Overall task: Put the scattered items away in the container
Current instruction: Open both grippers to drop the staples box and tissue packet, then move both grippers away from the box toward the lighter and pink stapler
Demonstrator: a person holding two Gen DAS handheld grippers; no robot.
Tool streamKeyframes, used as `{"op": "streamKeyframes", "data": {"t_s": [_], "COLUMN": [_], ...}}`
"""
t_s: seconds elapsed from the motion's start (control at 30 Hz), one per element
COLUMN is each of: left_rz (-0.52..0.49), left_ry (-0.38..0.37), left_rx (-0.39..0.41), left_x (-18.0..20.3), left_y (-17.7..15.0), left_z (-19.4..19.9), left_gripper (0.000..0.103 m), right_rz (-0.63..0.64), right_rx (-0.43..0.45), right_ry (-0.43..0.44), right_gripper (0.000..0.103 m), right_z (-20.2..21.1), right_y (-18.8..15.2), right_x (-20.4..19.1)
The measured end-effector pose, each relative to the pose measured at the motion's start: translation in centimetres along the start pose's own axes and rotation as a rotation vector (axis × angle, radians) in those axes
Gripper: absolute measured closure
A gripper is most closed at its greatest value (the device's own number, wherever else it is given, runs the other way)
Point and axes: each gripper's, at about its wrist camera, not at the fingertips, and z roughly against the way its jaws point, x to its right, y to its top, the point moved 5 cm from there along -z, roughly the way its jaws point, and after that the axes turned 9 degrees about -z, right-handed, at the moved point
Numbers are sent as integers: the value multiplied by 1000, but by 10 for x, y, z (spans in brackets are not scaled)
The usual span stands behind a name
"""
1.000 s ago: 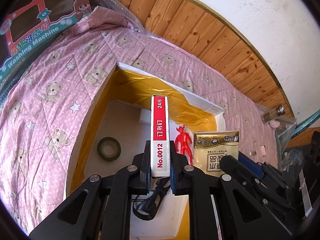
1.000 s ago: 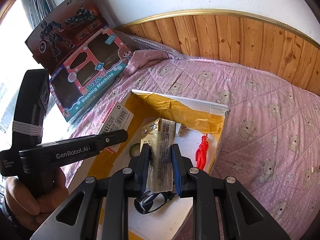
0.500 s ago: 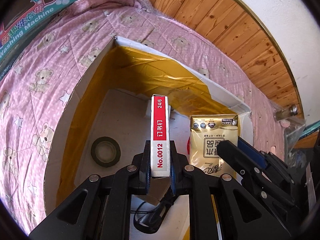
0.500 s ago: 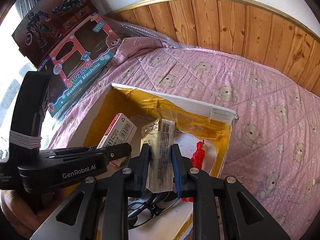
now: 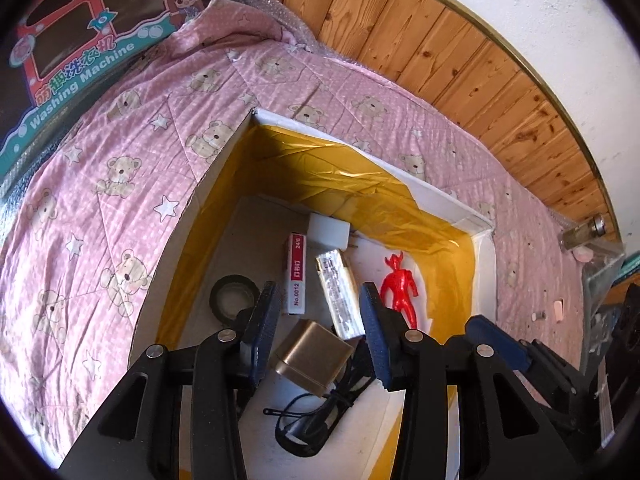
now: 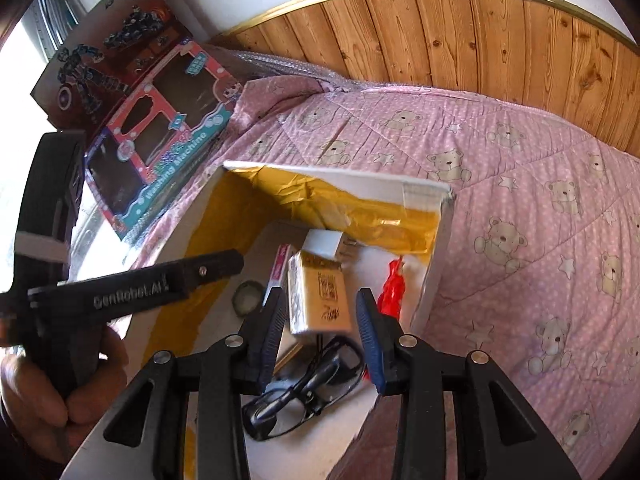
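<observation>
Box (image 5: 224, 176) sits open on the pink bear quilt (image 5: 120, 152), gold lining inside, white floor. Both your grippers hang over its near end, pointing steeply down into it.

Key relation: everything you were carrying now lies below and ahead of the jaws, inside the box, not on the quilt.
- Staple box (image 5: 295, 276), red and white: flat on the floor, long axis running away from you, just past the left gripper (image 5: 320, 332), nearer its left finger (image 5: 264, 320).
- Gold packet (image 6: 318, 296): lies beside the staple box, long axis roughly parallel to it. In the right wrist view it shows between the fingers of the right gripper (image 6: 322, 336), but with a gap on each side; no pad presses it.
- Gold-brown block (image 5: 312, 356): tilted, directly under the left gripper.
- Black glasses and cord (image 6: 304, 392): nearest end of the floor, under both grippers.
- Tape roll (image 5: 234, 298): left of the left finger, against the side wall.
- Red figure (image 5: 398, 288): right of the packet, by the right wall.
- White block (image 5: 329, 230): far end.

Tools: both sets of jaws are opening, about 1/2 way or a bit more, and hold nothing.

My read: both drops are done. I see no loose item on the quilt in these 2 views, so check outside them.
</observation>
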Motion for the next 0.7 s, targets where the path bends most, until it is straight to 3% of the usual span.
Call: {"op": "streamKeyframes", "data": {"t_s": [0.2, 0.4, 0.7], "left_rz": [-62, -167, -257], "left_ry": [12, 82, 55], "left_rx": [15, 56, 91], "left_x": [30, 64, 122], "left_y": [-28, -56, -94], "left_z": [25, 47, 81], "left_gripper": [59, 59, 59], "right_rz": [-13, -47, -83], "right_rx": [-5, 28, 73], "right_ry": [52, 93, 119], "right_gripper": [65, 65, 65], "right_z": [27, 64, 117], "right_y": [-34, -55, -91], "right_x": [5, 16, 40]}}
